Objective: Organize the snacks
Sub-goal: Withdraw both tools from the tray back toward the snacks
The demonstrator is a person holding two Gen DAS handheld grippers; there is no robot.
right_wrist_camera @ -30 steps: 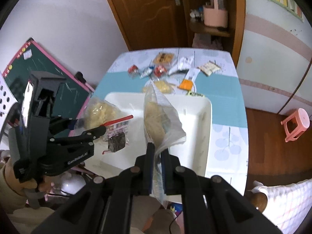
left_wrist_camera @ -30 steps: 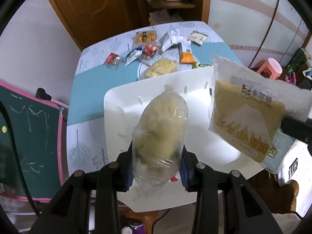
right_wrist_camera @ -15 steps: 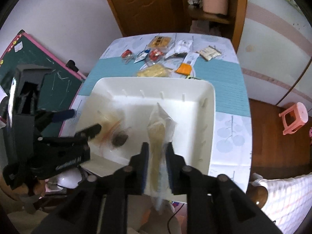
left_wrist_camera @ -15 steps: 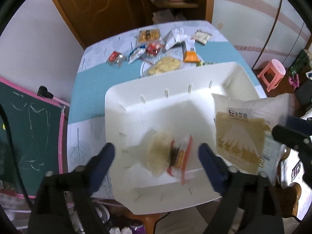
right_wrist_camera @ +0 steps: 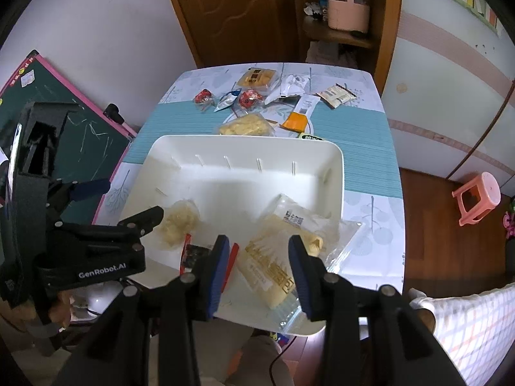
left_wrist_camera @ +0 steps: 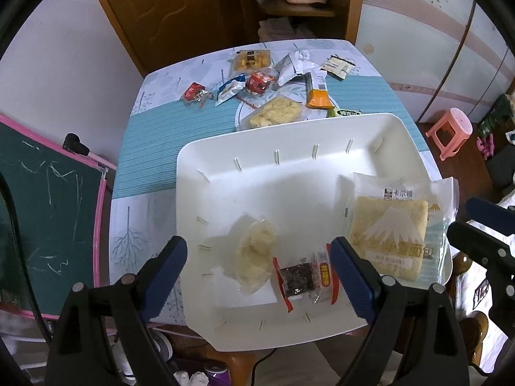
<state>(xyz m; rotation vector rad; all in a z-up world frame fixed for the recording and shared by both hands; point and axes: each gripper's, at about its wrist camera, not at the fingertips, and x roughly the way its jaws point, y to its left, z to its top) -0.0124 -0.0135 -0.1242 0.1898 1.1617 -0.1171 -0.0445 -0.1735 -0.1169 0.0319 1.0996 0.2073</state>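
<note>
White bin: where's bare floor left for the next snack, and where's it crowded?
The white bin has bare floor across its far half, below the slotted far wall, and in the middle. The near edge is crowded: clear pastry bag, dark red-trimmed packet, and bread pack against the right wall. Beyond the bin, loose snacks clutter the table.

White tray on the table, holding a bread packet between the opening jaws of the right gripper; left gripper open alongside.
</note>
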